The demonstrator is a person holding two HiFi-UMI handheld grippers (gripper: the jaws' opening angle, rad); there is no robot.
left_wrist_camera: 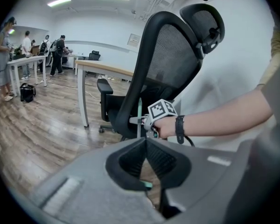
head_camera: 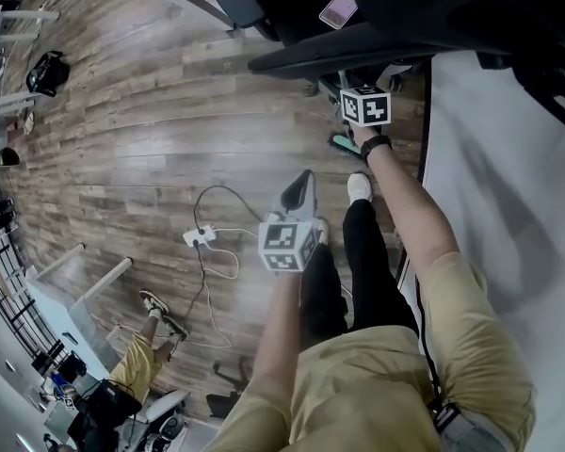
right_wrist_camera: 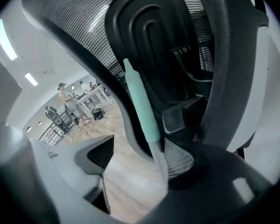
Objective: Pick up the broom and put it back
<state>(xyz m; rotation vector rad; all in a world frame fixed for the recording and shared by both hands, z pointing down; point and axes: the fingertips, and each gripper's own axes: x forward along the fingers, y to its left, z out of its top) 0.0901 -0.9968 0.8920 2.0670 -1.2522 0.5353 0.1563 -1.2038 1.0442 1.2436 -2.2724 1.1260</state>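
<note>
The broom's teal grip (right_wrist_camera: 141, 107) and pale shaft stand upright against the back of a black mesh office chair (right_wrist_camera: 168, 41). My right gripper (right_wrist_camera: 137, 160) is open around the shaft; the shaft lies along the right pad (right_wrist_camera: 179, 158) and the left pad stands well apart. In the left gripper view, the right gripper (left_wrist_camera: 142, 122) sits at the broom handle (left_wrist_camera: 139, 113) behind the chair. A teal broom part (head_camera: 343, 143) shows on the floor below the right hand. My left gripper (left_wrist_camera: 146, 141) is shut with nothing in it, hanging lower over the floor (head_camera: 303, 185).
The chair (head_camera: 358, 45) stands right in front of me, with a white wall (head_camera: 508, 158) to its right. A power strip with cables (head_camera: 200, 237) lies on the wood floor. A desk (left_wrist_camera: 107, 69) is behind the chair, and several people stand at far tables (left_wrist_camera: 56, 50).
</note>
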